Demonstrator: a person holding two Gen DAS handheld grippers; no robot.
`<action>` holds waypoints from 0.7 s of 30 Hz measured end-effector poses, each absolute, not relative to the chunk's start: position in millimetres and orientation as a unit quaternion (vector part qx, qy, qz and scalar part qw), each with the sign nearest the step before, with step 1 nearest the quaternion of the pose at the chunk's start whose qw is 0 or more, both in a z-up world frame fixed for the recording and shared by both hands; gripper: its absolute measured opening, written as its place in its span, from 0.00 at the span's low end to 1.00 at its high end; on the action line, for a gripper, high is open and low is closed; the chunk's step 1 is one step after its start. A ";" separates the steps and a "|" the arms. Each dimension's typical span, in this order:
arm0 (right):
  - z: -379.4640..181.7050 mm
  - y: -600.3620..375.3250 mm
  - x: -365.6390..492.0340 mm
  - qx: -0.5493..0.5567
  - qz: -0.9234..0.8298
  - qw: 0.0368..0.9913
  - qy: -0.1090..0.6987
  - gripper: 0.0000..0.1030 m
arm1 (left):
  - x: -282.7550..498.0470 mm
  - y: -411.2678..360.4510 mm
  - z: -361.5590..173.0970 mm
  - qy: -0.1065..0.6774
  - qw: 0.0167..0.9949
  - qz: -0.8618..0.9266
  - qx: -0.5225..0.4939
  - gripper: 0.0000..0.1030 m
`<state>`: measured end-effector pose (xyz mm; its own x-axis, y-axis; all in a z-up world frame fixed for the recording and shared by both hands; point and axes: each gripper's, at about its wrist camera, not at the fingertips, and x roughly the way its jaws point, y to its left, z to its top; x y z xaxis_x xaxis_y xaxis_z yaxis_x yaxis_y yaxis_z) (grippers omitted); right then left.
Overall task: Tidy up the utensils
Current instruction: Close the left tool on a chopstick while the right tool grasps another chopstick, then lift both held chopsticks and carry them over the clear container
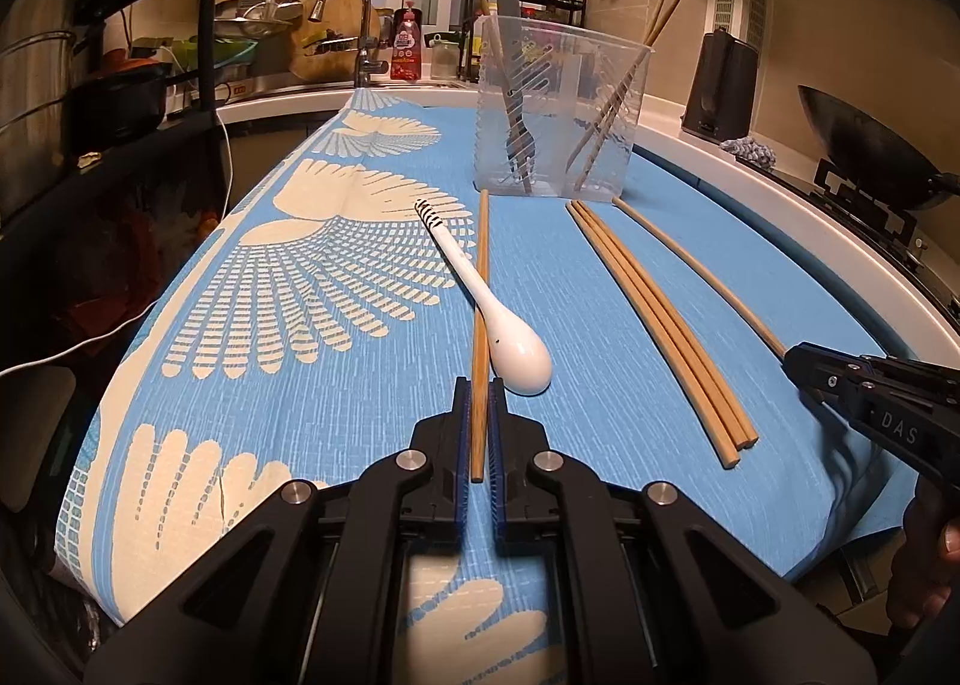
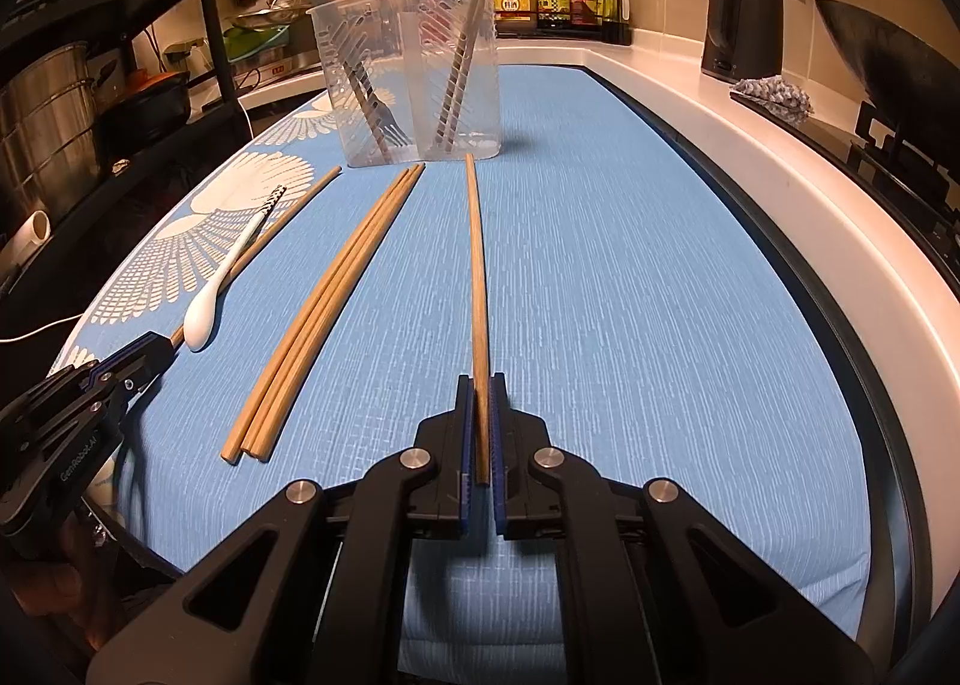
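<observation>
My left gripper (image 1: pixel 479 388) is shut on a wooden chopstick (image 1: pixel 481 289) that lies on the blue cloth (image 1: pixel 336 415), next to a white ceramic spoon (image 1: pixel 498 325). My right gripper (image 2: pixel 479 385) is shut on another single chopstick (image 2: pixel 476 265), also lying on the cloth. Three chopsticks (image 2: pixel 324 313) lie bundled between the two; they also show in the left wrist view (image 1: pixel 660 319). A clear plastic container (image 1: pixel 558 109) at the far end holds a fork (image 1: pixel 517 103) and chopsticks; it also shows in the right wrist view (image 2: pixel 414 67).
The white counter edge (image 2: pixel 780 187) runs along the right. A black kettle (image 2: pixel 744 13), a wok (image 2: pixel 888 61) and a grey cloth (image 2: pixel 774 91) sit beyond it. A sink faucet (image 1: pixel 354 25) and a black shelf rack with pots (image 1: pixel 120 55) stand at the far left.
</observation>
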<state>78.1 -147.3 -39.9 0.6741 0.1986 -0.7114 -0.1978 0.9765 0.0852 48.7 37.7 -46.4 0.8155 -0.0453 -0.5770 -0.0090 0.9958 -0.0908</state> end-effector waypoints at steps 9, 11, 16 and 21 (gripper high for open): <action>-19.4 -150.3 71.1 0.004 0.111 0.926 0.360 0.05 | 45.7 40.0 -20.1 0.269 0.962 -0.020 -0.045 0.05; -15.5 -152.2 69.7 0.006 0.110 0.928 0.356 0.05 | 44.5 39.4 -13.5 0.261 0.964 -0.021 -0.045 0.05; -1.7 -154.9 66.8 0.005 0.110 0.934 0.340 0.05 | 41.5 38.1 1.8 0.243 0.969 -0.025 -0.037 0.05; 19.6 -154.0 63.9 -0.006 0.114 0.941 0.317 0.05 | 43.4 38.6 24.8 0.220 0.975 -0.033 -0.021 0.05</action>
<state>63.9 -154.0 19.6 0.7727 0.2109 -0.5987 -0.2183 0.9740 0.0614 43.4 38.6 24.8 0.9010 -0.0732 -0.4277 0.0545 0.9970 -0.0556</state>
